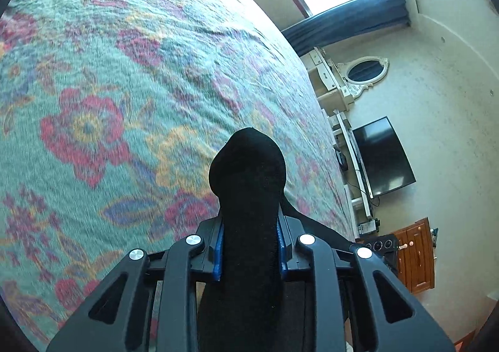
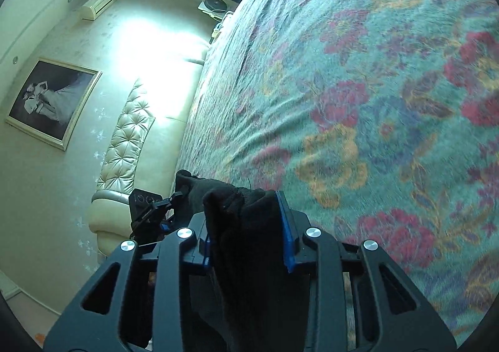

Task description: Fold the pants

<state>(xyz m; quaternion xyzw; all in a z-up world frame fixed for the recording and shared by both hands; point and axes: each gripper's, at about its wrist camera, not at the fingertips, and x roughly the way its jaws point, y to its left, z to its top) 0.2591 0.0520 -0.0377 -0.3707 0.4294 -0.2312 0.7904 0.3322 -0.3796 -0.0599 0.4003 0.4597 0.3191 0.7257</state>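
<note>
A bunched fold of black knitted pants fabric (image 1: 248, 183) is pinched between the blue-padded jaws of the left gripper (image 1: 249, 253), which are drawn in close against the cloth on both sides. From the clamp the fabric stands up as a rounded lump toward 12 o'clock, raised above the bed; a strip of it trails off toward 4 o'clock. In the right wrist view, another bunch of the same black pants fabric (image 2: 246, 214) is clamped by the jaws of the right gripper (image 2: 249, 247), the blue pad (image 2: 288, 236) at 3 o'clock lying flat against the cloth. At 9 o'clock of that clamp the other gripper's black body is seen, with dark fabric beside it.

Beneath both grippers a teal bedspread with red, yellow and purple flowers (image 1: 124, 86) is spread over the bed. In the left wrist view a bright window with a dark blue curtain (image 1: 352, 24) is seen at 1 o'clock, and a black flat television (image 1: 383, 155) at 3 o'clock. In the right wrist view a tufted cream headboard (image 2: 128, 139) is seen at 9 o'clock, and a framed black-and-white picture (image 2: 53, 102) hangs on the wall beyond it.
</note>
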